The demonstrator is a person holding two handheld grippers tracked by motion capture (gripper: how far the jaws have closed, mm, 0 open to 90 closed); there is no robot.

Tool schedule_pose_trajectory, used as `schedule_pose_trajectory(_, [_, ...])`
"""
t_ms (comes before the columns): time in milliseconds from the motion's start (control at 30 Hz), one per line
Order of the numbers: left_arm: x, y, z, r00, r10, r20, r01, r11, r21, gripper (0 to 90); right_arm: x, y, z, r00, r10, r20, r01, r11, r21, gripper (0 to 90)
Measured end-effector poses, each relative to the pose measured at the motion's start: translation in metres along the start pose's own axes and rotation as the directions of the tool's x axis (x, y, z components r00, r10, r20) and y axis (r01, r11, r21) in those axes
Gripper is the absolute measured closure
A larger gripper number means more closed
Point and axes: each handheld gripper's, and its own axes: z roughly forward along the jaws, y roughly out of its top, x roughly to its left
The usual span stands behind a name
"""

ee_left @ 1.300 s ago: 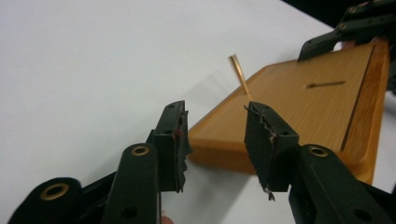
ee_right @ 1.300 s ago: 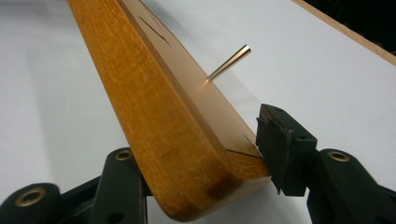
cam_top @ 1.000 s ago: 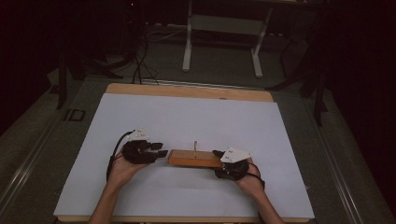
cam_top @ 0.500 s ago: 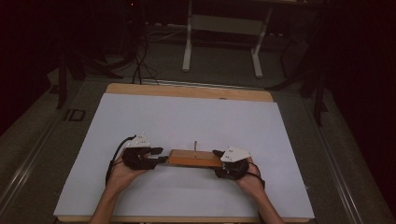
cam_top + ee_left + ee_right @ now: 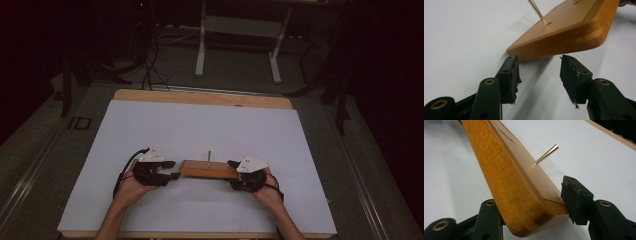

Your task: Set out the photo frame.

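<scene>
A flat wooden block (image 5: 207, 170) with a thin metal pin (image 5: 209, 156) standing up from its top lies near the front of the white table sheet (image 5: 200, 125). My right gripper (image 5: 234, 172) is shut on the block's right end; in the right gripper view its pads (image 5: 574, 200) clamp the block (image 5: 506, 175) across its width. My left gripper (image 5: 172, 170) is at the block's left end. Its jaws have just been opening, and in the left gripper view the left gripper (image 5: 539, 62) stands open, just short of the block's rounded end (image 5: 564, 40), with nothing between its pads.
The white sheet covers a wooden tabletop whose far edge (image 5: 200, 97) shows as a bare strip. Beyond it, on the dark floor, are white desk legs (image 5: 237, 50) and cables (image 5: 147, 70). A dark label (image 5: 80, 123) lies off the sheet's left side.
The left hand has shifted slightly toward the near edge, and its jaws stand wider at the block's left end. The right hand and the block have kept still.
</scene>
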Motion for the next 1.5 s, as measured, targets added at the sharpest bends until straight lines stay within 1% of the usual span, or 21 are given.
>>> schedule_pose_trajectory(100, [-0.004, 0.002, 0.003, 0.9996, 0.023, -0.016, -0.023, 0.9997, 0.007, 48.9, 0.000, 0.000, 0.000, 1.0000, 0.003, 0.000, -0.003, 1.000, 0.000, 48.4])
schedule_pose_trajectory(200, [-0.008, 0.006, 0.006, 0.9982, 0.051, -0.032, -0.051, 0.9987, -0.003, 47.9, 0.000, 0.000, 0.000, 1.0000, 0.008, -0.002, -0.008, 1.000, 0.000, 48.4])
schedule_pose_trajectory(267, [-0.012, 0.009, 0.010, 0.9962, 0.076, -0.043, -0.077, 0.9970, -0.006, 46.9, -0.001, 0.000, 0.000, 0.9999, 0.012, -0.005, -0.012, 1.000, -0.004, 48.4])
schedule_pose_trajectory(333, [-0.015, 0.012, 0.014, 0.9930, 0.098, -0.066, -0.099, 0.9951, -0.008, 45.1, -0.001, 0.001, 0.000, 0.9999, 0.014, -0.006, -0.015, 1.000, -0.005, 48.5])
schedule_pose_trajectory(400, [-0.015, 0.012, 0.014, 0.9930, 0.098, -0.066, -0.099, 0.9951, -0.008, 45.1, -0.001, 0.001, 0.000, 0.9999, 0.014, -0.006, -0.014, 1.000, -0.005, 48.5])
schedule_pose_trajectory(433, [-0.016, 0.014, 0.016, 0.9913, 0.104, -0.080, -0.107, 0.9939, -0.028, 45.1, -0.001, 0.001, 0.000, 0.9999, 0.014, -0.006, -0.014, 1.000, -0.005, 48.5])
schedule_pose_trajectory(633, [-0.015, 0.015, 0.018, 0.9889, 0.112, -0.098, -0.117, 0.9920, -0.049, 44.0, -0.002, 0.001, 0.000, 0.9997, 0.020, -0.012, -0.020, 1.000, -0.011, 49.4])
schedule_pose_trajectory(833, [-0.013, 0.017, 0.022, 0.9881, 0.111, -0.106, -0.119, 0.9905, -0.069, 41.8, -0.004, 0.001, 0.000, 0.9993, 0.030, -0.023, -0.031, 0.999, -0.019, 50.3])
schedule_pose_trajectory(867, [-0.013, 0.019, 0.024, 0.9865, 0.122, -0.110, -0.130, 0.9885, -0.077, 41.9, -0.005, 0.001, 0.000, 0.9991, 0.035, -0.026, -0.036, 0.999, -0.021, 50.3])
schedule_pose_trajectory(900, [-0.013, 0.020, 0.026, 0.9866, 0.124, -0.107, -0.133, 0.9878, -0.082, 42.4, -0.006, 0.001, 0.000, 0.9989, 0.038, -0.027, -0.039, 0.999, -0.025, 50.5])
schedule_pose_trajectory(1033, [-0.014, 0.022, 0.030, 0.9838, 0.138, -0.114, -0.148, 0.9859, -0.078, 43.1, -0.006, 0.001, -0.001, 0.9986, 0.043, -0.031, -0.044, 0.999, -0.025, 50.8])
schedule_pose_trajectory(1133, [-0.014, 0.023, 0.030, 0.9834, 0.142, -0.113, -0.151, 0.9854, -0.078, 43.3, -0.007, 0.001, -0.001, 0.9983, 0.045, -0.037, -0.046, 0.999, -0.022, 51.0])
schedule_pose_trajectory(1300, [-0.017, 0.024, 0.031, 0.9774, 0.163, -0.134, -0.173, 0.9827, -0.065, 45.3, -0.008, 0.001, -0.002, 0.9980, 0.051, -0.038, -0.052, 0.998, -0.021, 51.0])
schedule_pose_trajectory(1500, [-0.019, 0.025, 0.032, 0.9723, 0.181, -0.147, -0.191, 0.9800, -0.055, 48.0, -0.012, 0.000, -0.003, 0.9968, 0.062, -0.051, -0.063, 0.998, -0.019, 50.7])
